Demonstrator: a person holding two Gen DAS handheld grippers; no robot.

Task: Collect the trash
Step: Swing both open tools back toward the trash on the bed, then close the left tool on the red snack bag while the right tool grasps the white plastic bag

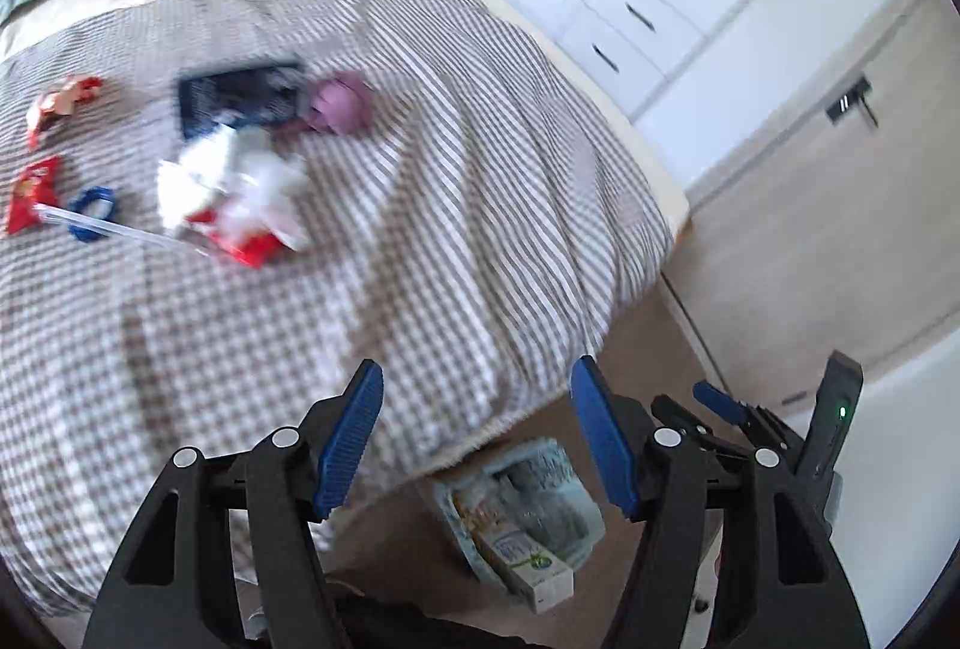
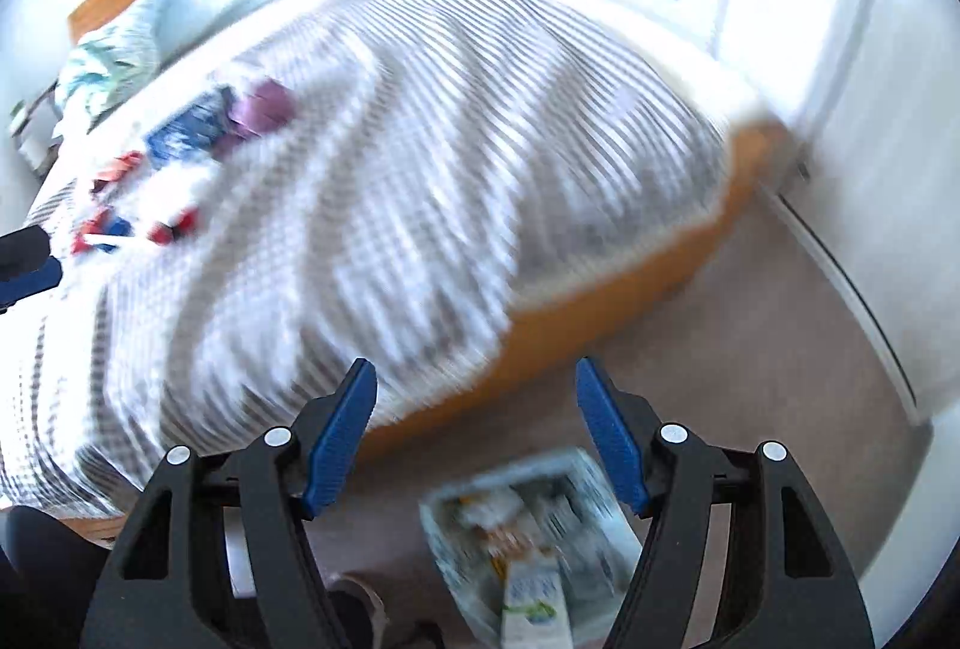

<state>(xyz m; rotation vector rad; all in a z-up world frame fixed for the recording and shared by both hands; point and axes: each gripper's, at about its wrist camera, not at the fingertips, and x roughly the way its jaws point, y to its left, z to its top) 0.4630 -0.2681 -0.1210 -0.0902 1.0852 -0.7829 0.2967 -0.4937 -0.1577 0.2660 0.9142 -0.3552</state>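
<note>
Hanging above the bed's near corner, the left tongs (image 1: 477, 433) and right tongs (image 2: 477, 430) both stand spread with nothing between their pads. Trash lies scattered on the checked blanket (image 1: 420, 181) — a crumpled white-and-red wrapper (image 1: 231, 193), a dark flat packet (image 1: 240, 100), a clear straw (image 1: 114, 226) running lengthwise left to right. On the floor beside the bed sits an open bag (image 1: 522, 517), a carton (image 1: 531, 568) lying in it.

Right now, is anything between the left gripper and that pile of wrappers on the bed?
Nothing visible. The left gripper is open and empty, and only bare checked bedspread lies between it and the wrappers. The bag sits on the floor beside the bed.
</note>
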